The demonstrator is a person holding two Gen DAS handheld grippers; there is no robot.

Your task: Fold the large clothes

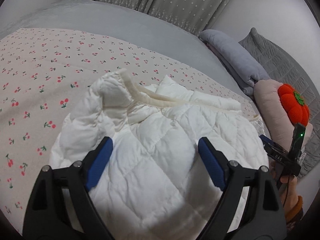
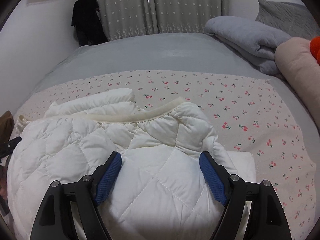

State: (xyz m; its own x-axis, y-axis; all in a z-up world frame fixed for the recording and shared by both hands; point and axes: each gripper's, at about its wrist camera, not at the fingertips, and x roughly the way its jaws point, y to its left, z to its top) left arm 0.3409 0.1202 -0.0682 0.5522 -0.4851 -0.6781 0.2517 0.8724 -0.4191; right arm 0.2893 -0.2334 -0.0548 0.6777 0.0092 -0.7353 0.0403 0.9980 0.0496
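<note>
A white quilted puffer jacket (image 1: 152, 140) lies bunched on a cherry-print blanket (image 1: 40, 70), its cream ribbed hem band (image 1: 160, 98) along the far side. My left gripper (image 1: 155, 150) is open, its blue pads spread over the jacket's near part with nothing held. In the right wrist view the same jacket (image 2: 100, 144) fills the lower left, hem band (image 2: 140, 118) across the middle. My right gripper (image 2: 161, 160) is open over the jacket, empty. The right gripper's body (image 1: 284, 156) shows at the right edge of the left wrist view.
The cherry blanket (image 2: 250, 110) lies over a grey bed sheet (image 2: 150, 50). A folded grey blanket (image 2: 246, 38), a pink pillow (image 2: 300, 74) and an orange pumpkin cushion (image 1: 294, 104) sit at the right. Starred curtains (image 2: 160, 6) hang behind; dark clothes (image 2: 86, 24) hang at the back left.
</note>
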